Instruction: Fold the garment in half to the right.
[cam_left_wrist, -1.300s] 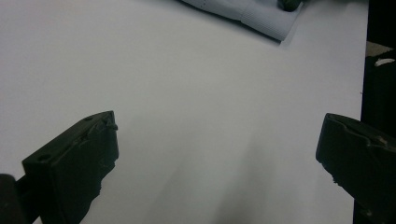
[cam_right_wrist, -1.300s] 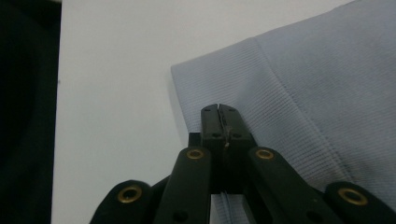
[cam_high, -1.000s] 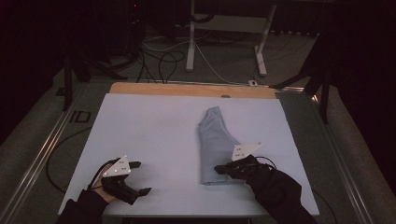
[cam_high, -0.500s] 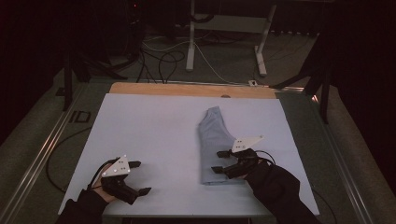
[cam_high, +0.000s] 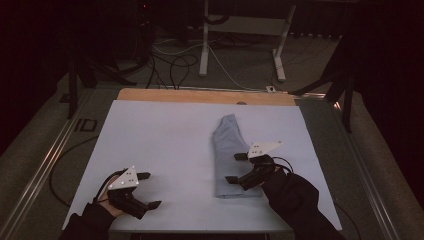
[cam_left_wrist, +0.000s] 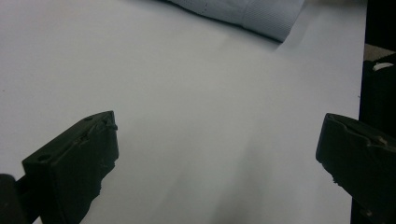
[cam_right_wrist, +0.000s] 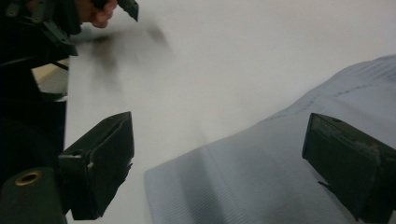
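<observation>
Folded pale blue cloth (cam_high: 231, 157) lying on the white sheet (cam_high: 165, 145) that covers the table, right of centre, long axis running from the near edge toward the far one, narrowing at the far end. Right gripper (cam_high: 239, 168) poised over the near right part of the cloth, jaws just opened and now spread wide, one near the cloth's middle, the other toward its near end; nothing pinched between them. Seen in the right gripper view: ribbed fabric (cam_right_wrist: 261, 182) below and between the two black jaws, a folded corner toward the bottom, pads clear of the cloth. Left gripper (cam_high: 149, 190) resting at the near left corner of the sheet, well apart from the cloth, jaws likewise wide apart with bare sheet (cam_left_wrist: 205, 116) between them. In the left gripper view, an end of the cloth (cam_left_wrist: 247, 14) at the top edge, far beyond the jaws. Bare wood strip (cam_high: 200, 95) at the table's far edge; white stand (cam_high: 240, 30) and loose cables (cam_high: 175, 65) on the floor behind.
</observation>
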